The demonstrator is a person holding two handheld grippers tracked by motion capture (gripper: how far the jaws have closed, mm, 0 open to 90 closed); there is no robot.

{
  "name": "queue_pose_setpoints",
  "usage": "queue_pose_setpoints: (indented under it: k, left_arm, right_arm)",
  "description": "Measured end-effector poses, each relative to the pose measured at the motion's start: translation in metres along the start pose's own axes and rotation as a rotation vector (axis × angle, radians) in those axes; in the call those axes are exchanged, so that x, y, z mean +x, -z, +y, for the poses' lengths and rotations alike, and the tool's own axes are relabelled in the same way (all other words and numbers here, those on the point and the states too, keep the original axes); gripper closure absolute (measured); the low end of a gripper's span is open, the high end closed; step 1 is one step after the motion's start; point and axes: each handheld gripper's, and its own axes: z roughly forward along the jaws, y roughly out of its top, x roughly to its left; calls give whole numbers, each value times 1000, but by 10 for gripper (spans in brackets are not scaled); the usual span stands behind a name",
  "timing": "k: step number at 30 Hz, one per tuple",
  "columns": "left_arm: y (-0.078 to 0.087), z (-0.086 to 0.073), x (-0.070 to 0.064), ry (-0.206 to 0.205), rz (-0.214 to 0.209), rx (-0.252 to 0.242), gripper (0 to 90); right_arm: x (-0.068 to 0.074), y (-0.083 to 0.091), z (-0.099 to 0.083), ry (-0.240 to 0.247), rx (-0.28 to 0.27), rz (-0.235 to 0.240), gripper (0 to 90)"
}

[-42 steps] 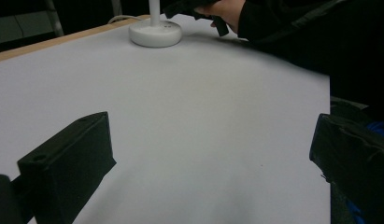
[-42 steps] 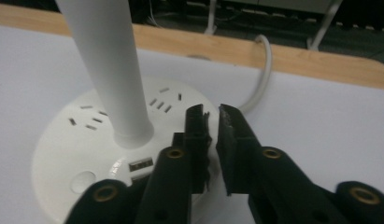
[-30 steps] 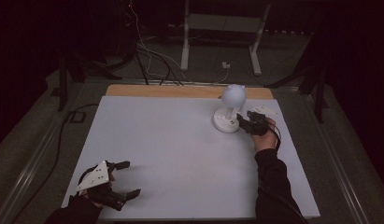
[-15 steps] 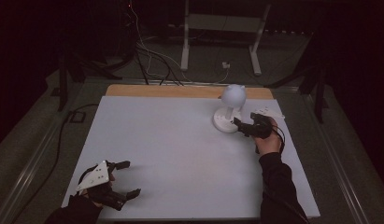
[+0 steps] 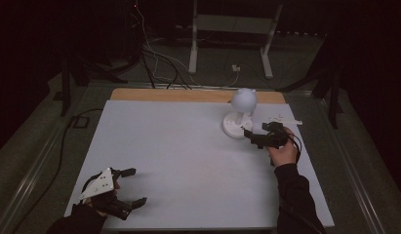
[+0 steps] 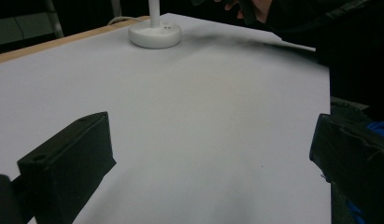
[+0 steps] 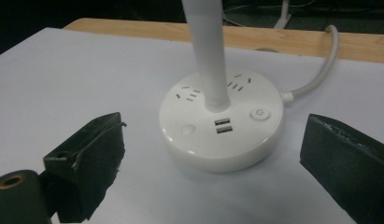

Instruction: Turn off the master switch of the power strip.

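White desk lamp (image 5: pixel 239 114) stands far right on worktop (image 5: pixel 178 161), round base (image 7: pixel 221 126) carrying sockets, USB ports, buttons. Looks rigid plastic, smooth, probably top-heavy; best hold low on base rim or stem (image 7: pixel 207 51).

Right hand-held gripper (image 5: pixel 256 139) just beside base, jaws apart, nothing held; since a second ago it drew back nearer. Left hand-held gripper (image 5: pixel 132 187) near left corner, jaws apart, unmoved.

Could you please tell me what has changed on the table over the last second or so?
The right gripper has drawn back slightly from the lamp's round base, toward the person, with its jaws open and nothing held. The desk lamp stands where it stood, and the left gripper stays open at the table's near left corner.
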Motion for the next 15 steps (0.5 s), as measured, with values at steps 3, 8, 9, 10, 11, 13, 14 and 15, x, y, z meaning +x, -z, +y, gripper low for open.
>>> queue_pose_setpoints:
  k: [3,8,9,10,11,13,14,15]
  left_arm:
    - [0,0,0,1,0,1,2]
    - [0,0,0,0,0,1,2]
    - [0,0,0,1,0,1,2]
    - [0,0,0,1,-1,1,2]
    - [0,0,0,0,-1,1,2]
    - [0,0,0,1,-1,2,2]
    - [0,0,0,0,-1,2,2]
    - [0,0,0,-1,-1,3,2]
  right_arm:
    - [3,6,-1,12,-14,6,60]
    - [12,19,-6,31,-39,47,31]
    - [12,19,-6,31,-39,47,31]
    - [14,21,-6,38,-45,47,26]
    - [16,23,-7,43,-48,53,26]
    - [20,27,-9,60,-49,63,26]
    - [22,29,-10,66,-55,63,26]
    - [23,31,-11,71,-57,71,26]
